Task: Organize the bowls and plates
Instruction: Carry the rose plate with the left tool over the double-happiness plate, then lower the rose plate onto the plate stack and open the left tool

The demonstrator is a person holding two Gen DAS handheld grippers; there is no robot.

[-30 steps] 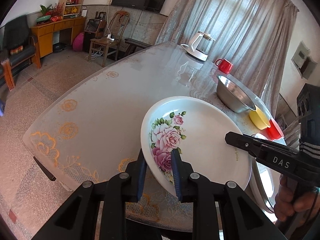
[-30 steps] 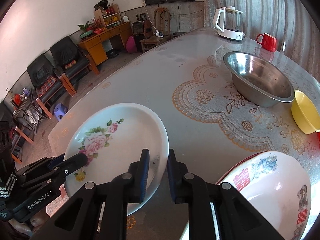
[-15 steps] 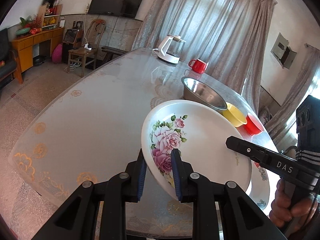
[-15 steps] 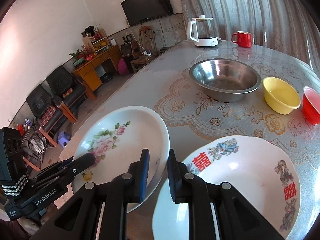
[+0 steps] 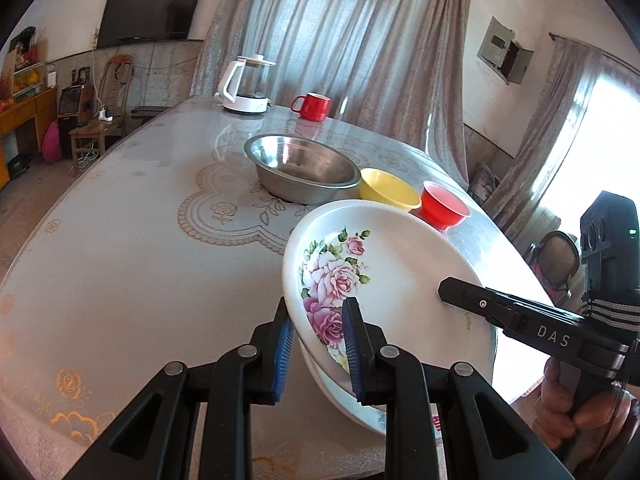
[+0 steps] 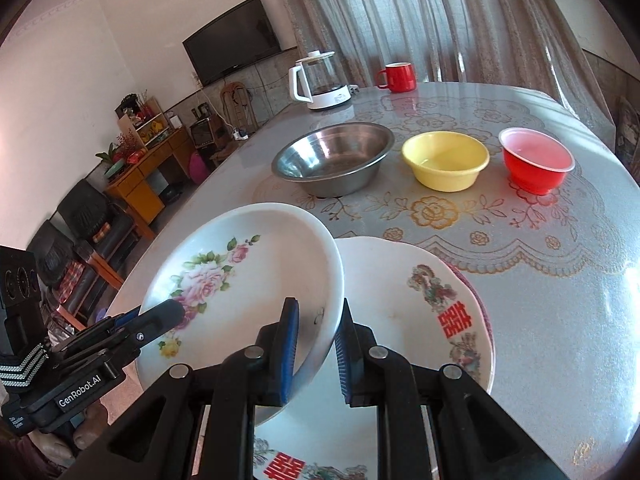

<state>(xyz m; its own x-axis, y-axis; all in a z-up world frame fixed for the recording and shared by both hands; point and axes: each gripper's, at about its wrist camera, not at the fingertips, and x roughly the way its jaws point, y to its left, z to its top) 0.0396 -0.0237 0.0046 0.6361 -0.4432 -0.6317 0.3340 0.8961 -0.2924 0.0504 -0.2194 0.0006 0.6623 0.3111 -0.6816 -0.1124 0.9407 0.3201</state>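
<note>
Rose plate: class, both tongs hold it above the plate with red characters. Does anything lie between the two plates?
Nothing visible does. The rose plate, gripped at opposite rims by the left tongs and right tongs, hangs tilted over the red-character plate, whose visible face is bare.

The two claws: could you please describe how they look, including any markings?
Both are matte black with blue ribbed pads. The left claw reads "GenRobot.AI" in the right wrist view; the right claw reads "DAS" in the left wrist view. Each body has white-striped black webbing.

Left gripper (image 5: 316,346) fingers clamped on something; right gripper (image 6: 316,350) likewise, opposite side.
</note>
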